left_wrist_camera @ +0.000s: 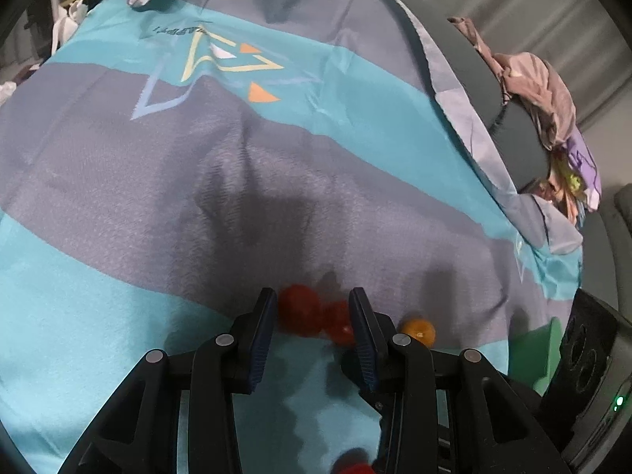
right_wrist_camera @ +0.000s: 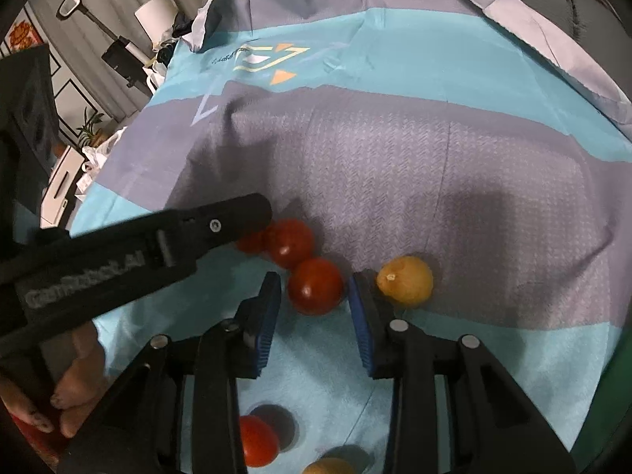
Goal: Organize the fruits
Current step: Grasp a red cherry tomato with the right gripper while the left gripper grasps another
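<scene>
In the right wrist view my right gripper (right_wrist_camera: 314, 296) is shut on a red tomato (right_wrist_camera: 316, 286) at its fingertips. An orange fruit (right_wrist_camera: 405, 280) lies just right of its right finger. Two more red tomatoes (right_wrist_camera: 290, 243) sit touching behind the held one. One black finger (right_wrist_camera: 233, 223) of the left gripper reaches in from the left over them. In the left wrist view my left gripper (left_wrist_camera: 312, 312) is closed around two red tomatoes (left_wrist_camera: 298, 308) that fill the gap between its pads. The orange fruit (left_wrist_camera: 418, 330) is right of it.
Everything rests on a blue and grey cloth (right_wrist_camera: 395, 150) spread over a rounded surface. Another red tomato (right_wrist_camera: 256, 446) and an orange fruit (right_wrist_camera: 328, 468) lie near the front edge. A pile of clothes (left_wrist_camera: 545, 94) sits at the far right. A person's bare foot (right_wrist_camera: 75, 395) is lower left.
</scene>
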The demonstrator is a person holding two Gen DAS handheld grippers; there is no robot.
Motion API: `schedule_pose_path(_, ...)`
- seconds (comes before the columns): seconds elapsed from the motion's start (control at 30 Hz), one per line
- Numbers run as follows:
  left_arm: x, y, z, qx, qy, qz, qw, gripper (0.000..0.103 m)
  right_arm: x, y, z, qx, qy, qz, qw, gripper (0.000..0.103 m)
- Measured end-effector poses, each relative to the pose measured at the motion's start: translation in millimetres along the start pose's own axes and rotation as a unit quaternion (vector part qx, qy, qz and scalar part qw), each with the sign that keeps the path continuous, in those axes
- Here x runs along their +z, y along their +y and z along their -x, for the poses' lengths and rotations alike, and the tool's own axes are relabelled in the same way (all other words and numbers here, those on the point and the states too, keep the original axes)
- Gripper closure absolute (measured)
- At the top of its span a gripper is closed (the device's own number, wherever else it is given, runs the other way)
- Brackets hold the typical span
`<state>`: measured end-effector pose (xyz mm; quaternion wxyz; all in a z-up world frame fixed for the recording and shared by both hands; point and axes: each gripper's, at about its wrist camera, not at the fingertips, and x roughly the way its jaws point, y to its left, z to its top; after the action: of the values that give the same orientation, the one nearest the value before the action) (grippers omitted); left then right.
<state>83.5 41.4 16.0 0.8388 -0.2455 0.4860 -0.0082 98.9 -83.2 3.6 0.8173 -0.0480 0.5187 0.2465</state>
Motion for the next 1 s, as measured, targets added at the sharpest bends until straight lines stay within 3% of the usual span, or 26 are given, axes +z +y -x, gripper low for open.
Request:
schedule_pose_path(0.07, 0.4, 0.4, -6.6, 0.008, 0.006, 0.005, 0.9999, 0.065, 0.1, 0.7, -1.5, -0.003, -0.003, 0.003, 1.000, 0.074)
schedule_pose_path(0.2, 1.5, 2.3, -13.4, -0.015, 0.012, 0.028, 0.9994, 0.065, -4.1, -1.8, 4.3, -0.008, -0.006, 0.003, 1.000, 0.074)
schedule_pose_path(0.33, 0.2, 5.5, -12.1, -0.016, 0.012, 0.038, 0.9991, 0.065, -6.5, -3.7, 17.4, -0.010, -0.018, -0.001, 1.000, 0.074)
schedule_pose_path(0.5, -1.0, 11.9, -10.4, -0.020, 0.010, 0.063, 0.9977, 0.071, -7.9, -0.8, 34.8, -0.004, -0.038, -0.002, 0.999, 0.074)
schedule_pose_path(0.73, -4.2, 7.3, -10.6, 0.007, 0.000, 0.048, 0.9988, 0.075, -11.0, 4.6, 56.4, 0.000, -0.063, 0.006, 0.998, 0.074)
schedule_pose_path(1.0, -6.8, 0.5, -11.4, 0.023, -0.011, 0.033, 0.9991, 0.077, -15.2, 3.0, 56.0, 0.001, -0.058, 0.000, 0.998, 0.074)
